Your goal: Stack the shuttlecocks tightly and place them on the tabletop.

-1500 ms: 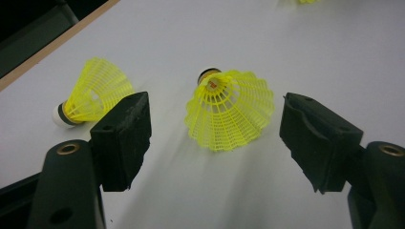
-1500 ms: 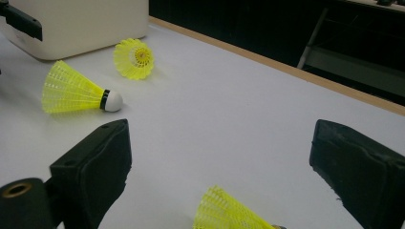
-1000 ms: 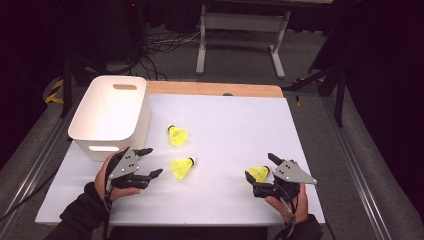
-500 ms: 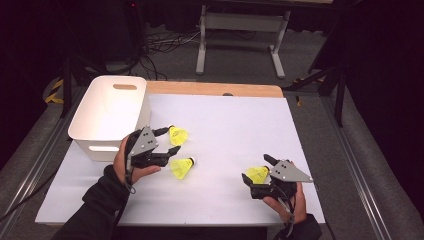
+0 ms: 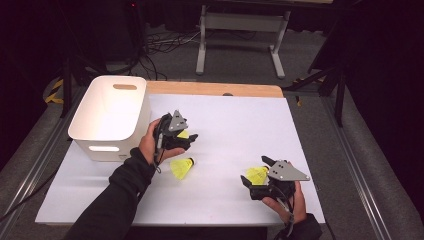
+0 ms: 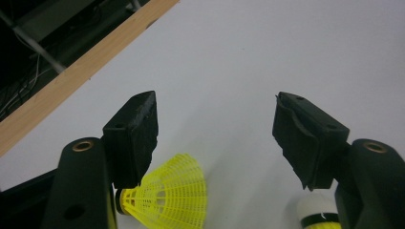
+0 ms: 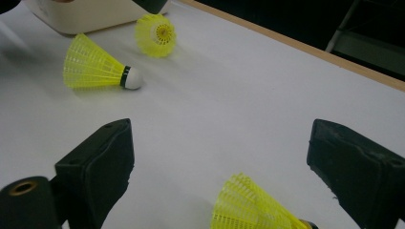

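Three yellow shuttlecocks lie on the white table sheet (image 5: 235,125). My left gripper (image 5: 189,138) is open and hovers over the far shuttlecock (image 5: 183,134). In the left gripper view that shuttlecock (image 6: 167,198) lies low by the left jaw of the left gripper (image 6: 217,129), untouched. A second shuttlecock (image 5: 181,166) lies just in front of it, its white cork (image 6: 316,213) beside the right jaw. My right gripper (image 5: 254,171) is open at the front right, its jaws either side of the third shuttlecock (image 5: 257,175). In the right gripper view this shuttlecock (image 7: 253,205) lies low between the jaws of the right gripper (image 7: 219,157).
A white plastic bin (image 5: 112,115) with handle slots stands at the table's left, close behind the left hand. The far table edge is a wooden strip (image 5: 215,89). Beyond it are a metal stand and cables on the floor. Bare sheet stretches across the right and far middle.
My left gripper has moved from the front left forward and to the right, and now sits over the far shuttlecock. The right gripper has hardly shifted.
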Demonstrator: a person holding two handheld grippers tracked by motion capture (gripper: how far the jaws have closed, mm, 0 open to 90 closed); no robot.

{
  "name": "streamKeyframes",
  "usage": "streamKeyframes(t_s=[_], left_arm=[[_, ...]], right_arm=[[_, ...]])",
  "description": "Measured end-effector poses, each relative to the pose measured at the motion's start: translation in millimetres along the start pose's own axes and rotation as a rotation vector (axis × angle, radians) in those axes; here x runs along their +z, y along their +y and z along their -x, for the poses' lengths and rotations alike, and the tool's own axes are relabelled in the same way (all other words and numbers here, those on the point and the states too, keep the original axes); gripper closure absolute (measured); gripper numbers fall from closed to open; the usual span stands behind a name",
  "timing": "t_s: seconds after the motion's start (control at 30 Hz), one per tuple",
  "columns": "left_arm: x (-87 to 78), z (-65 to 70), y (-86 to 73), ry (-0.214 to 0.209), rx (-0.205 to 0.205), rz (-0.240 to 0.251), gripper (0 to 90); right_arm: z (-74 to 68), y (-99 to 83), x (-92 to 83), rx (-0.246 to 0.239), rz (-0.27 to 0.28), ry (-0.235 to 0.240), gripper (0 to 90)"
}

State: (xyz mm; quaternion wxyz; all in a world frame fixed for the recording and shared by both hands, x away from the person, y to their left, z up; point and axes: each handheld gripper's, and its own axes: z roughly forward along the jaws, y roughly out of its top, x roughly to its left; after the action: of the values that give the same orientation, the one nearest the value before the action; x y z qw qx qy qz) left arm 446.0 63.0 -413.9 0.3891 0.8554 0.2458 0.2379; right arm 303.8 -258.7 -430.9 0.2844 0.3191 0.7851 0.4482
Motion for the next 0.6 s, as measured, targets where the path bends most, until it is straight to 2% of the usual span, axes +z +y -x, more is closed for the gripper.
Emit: streamKeyframes(t_s=[0.13, 0.2, 0.27, 0.3, 0.5, 0.6], left_arm=[[10.8, -7.8, 3.1, 0.021, -0.034, -0.043, 32.5], [16.7, -13.8, 3.3, 0.034, -0.052, -0.082, 32.6], [20.3, -17.1, 1.9, 0.034, -0.066, -0.102, 33.0], [24.7, -21.8, -0.8, 0.03, -0.078, -0.132, 34.0], [32.7, -28.3, -7.5, 0.04, -0.125, -0.182, 40.1], [33.5, -28.3, -7.9, 0.053, -0.116, -0.218, 44.9]], right_arm=[[-0.7, -0.3, 0.8, -0.009, -0.008, 0.007, 9.7], [0.2, -0.9, 1.6, -0.006, -0.009, 0.008, 9.9], [0.7, -1.1, 1.8, -0.005, -0.009, 0.008, 10.0], [0.7, -1.1, 1.6, -0.008, -0.009, 0.009, 10.0], [0.8, -2.1, 2.8, -0.008, -0.015, 0.013, 10.2], [0.8, -1.9, 3.0, -0.008, -0.017, 0.013, 10.2]])
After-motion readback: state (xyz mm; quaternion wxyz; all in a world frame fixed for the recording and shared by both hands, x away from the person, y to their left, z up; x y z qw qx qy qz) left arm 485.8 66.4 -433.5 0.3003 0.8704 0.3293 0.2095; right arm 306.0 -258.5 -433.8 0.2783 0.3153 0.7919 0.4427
